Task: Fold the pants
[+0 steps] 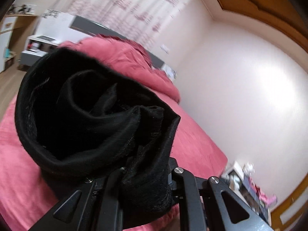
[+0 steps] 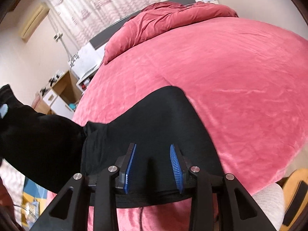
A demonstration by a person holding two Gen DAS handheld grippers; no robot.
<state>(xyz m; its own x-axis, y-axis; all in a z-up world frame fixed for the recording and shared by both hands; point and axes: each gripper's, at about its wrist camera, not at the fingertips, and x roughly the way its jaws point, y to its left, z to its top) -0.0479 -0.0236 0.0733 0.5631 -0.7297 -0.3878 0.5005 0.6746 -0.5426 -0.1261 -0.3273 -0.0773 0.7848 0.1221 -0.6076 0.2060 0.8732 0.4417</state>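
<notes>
Pink plush bedspread (image 2: 221,73) fills the room's wide bed, a bunched red duvet (image 2: 173,17) at the far end before pale patterned curtains (image 2: 100,2). Black pants (image 2: 154,115) lie partly on the near edge, under my right gripper (image 2: 153,154) — its blue pads apart, pressing nothing. My left gripper (image 1: 146,173) clamps a raised bundle of the cloth. I judge a fold mid-carry — next, lay that end over squarely.

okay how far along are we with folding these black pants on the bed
Early on. Done: part of the black pants lies spread on the pink bed. In hand: the left gripper clamps a bunched end, lifted off the bed; the right gripper is open over the cloth. Left: no neat fold shows yet.
</notes>
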